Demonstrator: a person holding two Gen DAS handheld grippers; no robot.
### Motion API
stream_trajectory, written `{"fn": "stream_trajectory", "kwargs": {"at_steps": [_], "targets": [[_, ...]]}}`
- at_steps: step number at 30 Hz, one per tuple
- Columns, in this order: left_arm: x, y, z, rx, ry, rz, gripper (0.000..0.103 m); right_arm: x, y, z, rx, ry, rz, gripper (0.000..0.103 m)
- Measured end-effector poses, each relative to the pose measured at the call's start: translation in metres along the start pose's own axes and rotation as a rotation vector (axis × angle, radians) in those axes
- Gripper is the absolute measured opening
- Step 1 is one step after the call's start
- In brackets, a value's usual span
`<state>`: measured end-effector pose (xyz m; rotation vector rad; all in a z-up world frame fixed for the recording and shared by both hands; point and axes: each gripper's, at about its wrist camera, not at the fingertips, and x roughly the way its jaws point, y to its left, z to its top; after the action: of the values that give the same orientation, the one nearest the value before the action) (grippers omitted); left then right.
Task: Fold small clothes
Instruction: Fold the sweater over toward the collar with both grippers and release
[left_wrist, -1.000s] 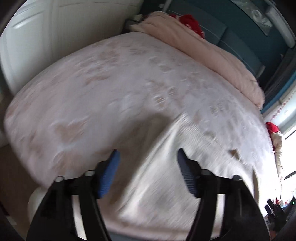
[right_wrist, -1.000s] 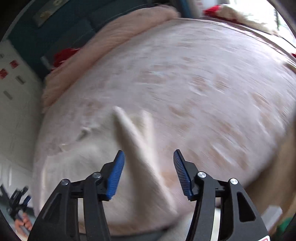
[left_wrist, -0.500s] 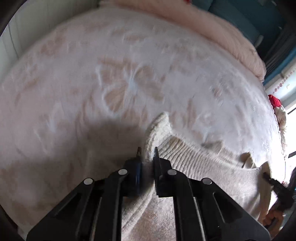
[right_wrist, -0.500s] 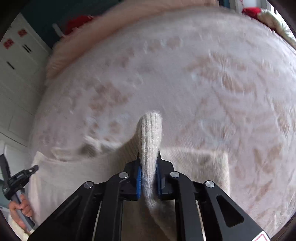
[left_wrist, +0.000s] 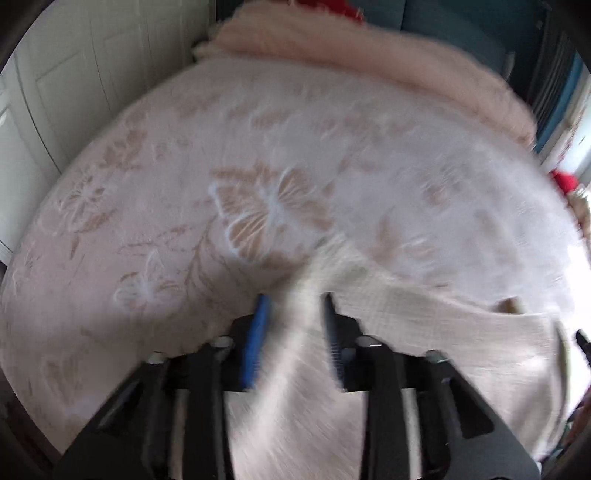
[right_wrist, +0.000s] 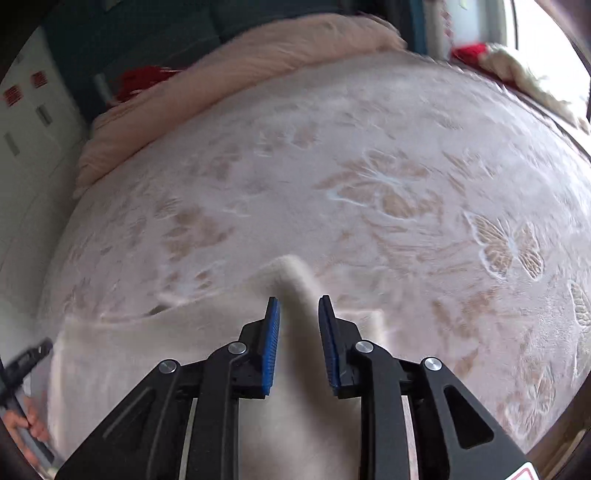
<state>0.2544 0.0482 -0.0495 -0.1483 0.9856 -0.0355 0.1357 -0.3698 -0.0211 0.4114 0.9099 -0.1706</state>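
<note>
On the bed (left_wrist: 155, 206), through the left wrist view: left claw (left_wrist: 293, 299) opening, blurred ridge of cream knit sweater (left_wrist: 424, 317) between its jaws, no longer pinched; risk of the fold springing back as the thick knit relaxes. Through the right wrist view: right claw (right_wrist: 298, 300) likewise opening around a soft upright peak of sweater (right_wrist: 295, 273); could snag on the pads. Ribbed, fuzzy, lying at the bed's near edge
</note>
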Motion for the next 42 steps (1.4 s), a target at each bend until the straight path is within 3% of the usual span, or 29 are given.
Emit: {"fn": "stream_trajectory", "kwargs": {"at_steps": [1, 5, 8, 10, 11, 13, 14, 15, 17, 19, 20, 22, 24, 28, 30, 34, 42], "targets": [[-0.010, -0.006, -0.005, -0.006, -0.003, -0.038, 0.051, -0.001, 0.016, -0.008, -0.027, 0.014, 0.040, 0.023], [-0.027, -0.043, -0.050, 0.054, 0.073, -0.160, 0.053, 0.009, 0.097, -0.067, -0.167, 0.139, 0.203, 0.023], [-0.012, -0.060, -0.093, 0.132, 0.162, -0.131, 0.053, 0.020, 0.125, -0.095, -0.287, 0.160, 0.178, 0.019], [-0.006, -0.061, -0.109, 0.168, 0.149, -0.092, 0.055, 0.026, 0.110, -0.097, -0.284, 0.148, 0.103, 0.014], [-0.012, -0.062, -0.116, 0.216, 0.098, -0.069, 0.055, 0.024, 0.083, -0.091, -0.216, 0.137, 0.069, 0.012], [-0.015, -0.060, -0.118, 0.257, 0.088, -0.025, 0.060, 0.016, 0.035, -0.084, -0.101, 0.109, 0.002, 0.011], [-0.017, -0.057, -0.120, 0.253, 0.090, -0.014, 0.064, 0.010, 0.006, -0.082, -0.038, 0.098, -0.029, 0.009], [-0.018, -0.051, -0.121, 0.230, 0.099, -0.013, 0.066, 0.006, -0.016, -0.082, 0.007, 0.094, -0.040, 0.000], [-0.017, -0.036, -0.121, 0.163, 0.122, -0.046, 0.067, -0.006, -0.063, -0.085, 0.097, 0.087, -0.077, 0.000], [-0.018, -0.031, -0.122, 0.143, 0.119, -0.061, 0.067, -0.016, -0.084, -0.091, 0.138, 0.084, -0.044, 0.000], [-0.021, -0.033, -0.124, 0.158, 0.114, -0.047, 0.067, -0.019, -0.086, -0.094, 0.132, 0.093, -0.094, 0.000], [-0.020, -0.039, -0.126, 0.182, 0.108, -0.020, 0.067, -0.028, -0.073, -0.097, 0.102, 0.086, -0.111, 0.001], [-0.019, -0.040, -0.125, 0.176, 0.108, -0.006, 0.067, -0.040, -0.051, -0.101, 0.043, 0.059, -0.116, 0.011], [-0.022, -0.039, -0.125, 0.164, 0.119, 0.003, 0.067, -0.033, -0.024, -0.113, -0.055, 0.075, -0.130, 0.011], [-0.024, -0.039, -0.126, 0.167, 0.119, 0.010, 0.067, -0.023, -0.031, -0.125, -0.043, 0.114, -0.155, 0.010], [-0.031, -0.035, -0.131, 0.169, 0.117, 0.017, 0.067, -0.035, -0.047, -0.129, 0.055, 0.088, -0.085, 0.009], [-0.038, -0.031, -0.136, 0.166, 0.120, 0.028, 0.068, -0.031, -0.044, -0.135, 0.022, 0.107, -0.110, 0.008]]}}
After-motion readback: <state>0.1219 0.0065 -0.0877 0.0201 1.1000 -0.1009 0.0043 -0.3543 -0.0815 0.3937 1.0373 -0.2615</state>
